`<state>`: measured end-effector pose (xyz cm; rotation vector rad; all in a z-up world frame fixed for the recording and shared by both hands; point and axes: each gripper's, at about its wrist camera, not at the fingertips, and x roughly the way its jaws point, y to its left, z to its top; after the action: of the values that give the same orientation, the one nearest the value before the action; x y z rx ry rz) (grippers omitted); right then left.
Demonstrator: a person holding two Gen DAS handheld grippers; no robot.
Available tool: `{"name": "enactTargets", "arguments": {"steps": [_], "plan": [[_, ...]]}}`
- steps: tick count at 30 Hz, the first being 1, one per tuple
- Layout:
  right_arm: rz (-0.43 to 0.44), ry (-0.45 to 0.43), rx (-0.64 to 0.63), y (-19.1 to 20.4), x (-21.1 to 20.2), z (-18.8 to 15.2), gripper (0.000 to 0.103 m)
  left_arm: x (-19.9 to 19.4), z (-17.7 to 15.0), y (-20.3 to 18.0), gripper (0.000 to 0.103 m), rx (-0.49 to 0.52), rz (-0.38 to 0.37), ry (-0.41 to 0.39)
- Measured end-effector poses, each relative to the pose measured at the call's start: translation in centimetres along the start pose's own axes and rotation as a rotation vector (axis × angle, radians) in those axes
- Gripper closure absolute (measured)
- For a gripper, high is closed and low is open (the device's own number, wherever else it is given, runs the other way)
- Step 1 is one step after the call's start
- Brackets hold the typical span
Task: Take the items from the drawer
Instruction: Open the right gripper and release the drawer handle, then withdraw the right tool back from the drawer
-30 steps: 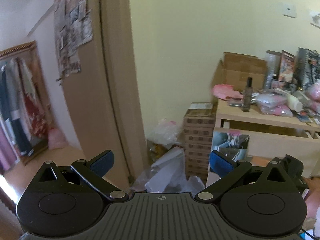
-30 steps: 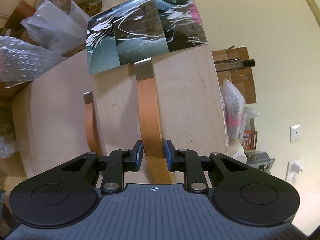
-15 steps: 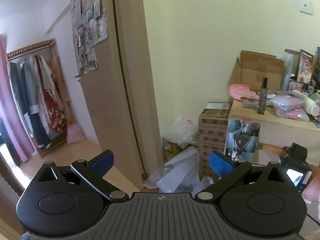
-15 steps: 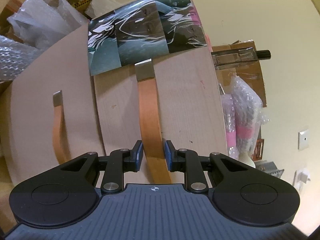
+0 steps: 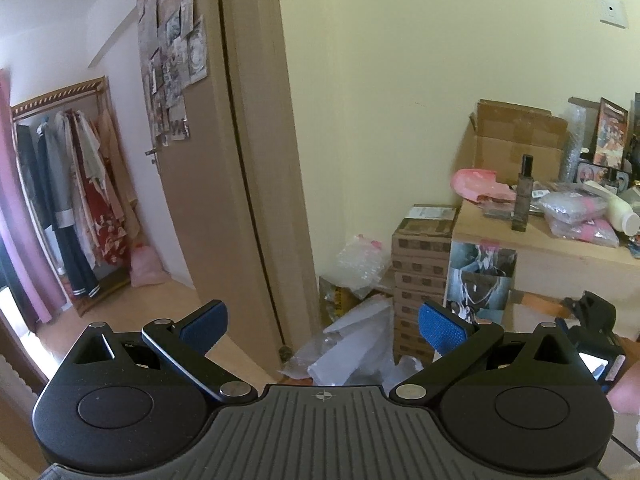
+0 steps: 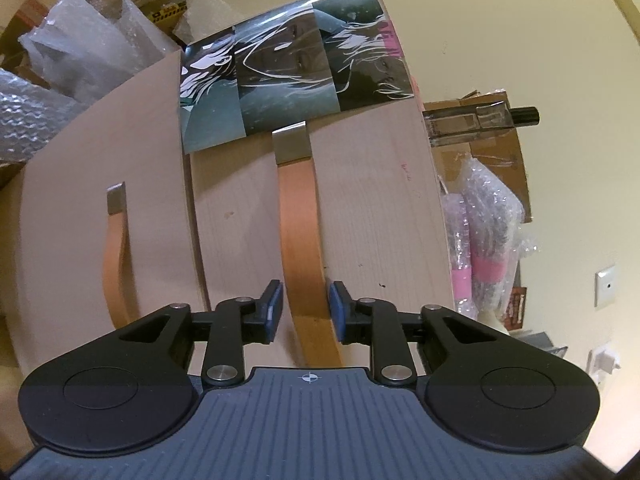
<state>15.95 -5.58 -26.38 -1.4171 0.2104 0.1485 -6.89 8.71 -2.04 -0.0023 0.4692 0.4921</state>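
Leather, a tan strap handle [image 6: 302,256], runs straight between the blue pads of our right hand-held gripper [image 6: 306,312]. The jaws sit narrowly apart with a pad on either side of the strap; a thin gap shows on each side, so we cannot tell whether they actually pinch it. The strap is fixed by a metal clip to the pale wooden drawer front [image 6: 360,208], just below a dark illustrated print [image 6: 288,72] stuck at that front's far edge. A second drawer front [image 6: 72,216] with its own strap handle [image 6: 116,256] lies just beside it, apart from the pads.

Our left hand-held gripper [image 5: 322,326] hangs in the air with its jaws spread wide and nothing between them, well apart from the drawers, pointing toward the doorway and a heap of plastic wrapping on the floor. From there we see the table [image 5: 568,256] to the right, with a dark bottle [image 5: 524,196] near its front edge, a cardboard box [image 5: 520,140] at the back and bagged items beside them. The same print hangs at the table's left front corner.
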Motion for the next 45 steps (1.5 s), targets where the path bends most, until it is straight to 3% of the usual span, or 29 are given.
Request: {"name": "enactTargets", "arguments": {"steps": [2,5,10,15,21,34,45], "plan": [[-0.026,-0.026,-0.038,0.5,-0.3,0.0,0.048,0.0,0.0,0.1,0.000,0.003,-0.005,-0.002],[-0.051,-0.072,-0.111,1.5,-1.2,-0.1,0.044,-0.1,0.0,0.5,0.000,0.002,-0.008,-0.007],[-0.055,-0.064,-0.107,2.1,-2.3,0.1,0.038,-0.2,-0.1,1.4,0.000,-0.003,-0.016,-0.003],[-0.096,-0.063,-0.095,1.6,-3.1,0.6,0.015,-0.4,-0.2,1.9,0.000,0.001,-0.037,-0.009],[-0.124,-0.044,-0.065,0.7,-4.5,0.8,0.004,-0.4,0.0,3.1,0.000,-0.028,-0.076,0.005],[-0.152,0.009,0.033,-2.0,-7.9,1.5,0.001,-0.8,0.3,5.4,0.000,-0.053,-0.155,-0.015],[-0.115,0.103,0.383,-7.5,-11.9,2.0,0.001,-1.0,0.7,6.2,0.000,-0.031,-0.240,-0.053]]}}
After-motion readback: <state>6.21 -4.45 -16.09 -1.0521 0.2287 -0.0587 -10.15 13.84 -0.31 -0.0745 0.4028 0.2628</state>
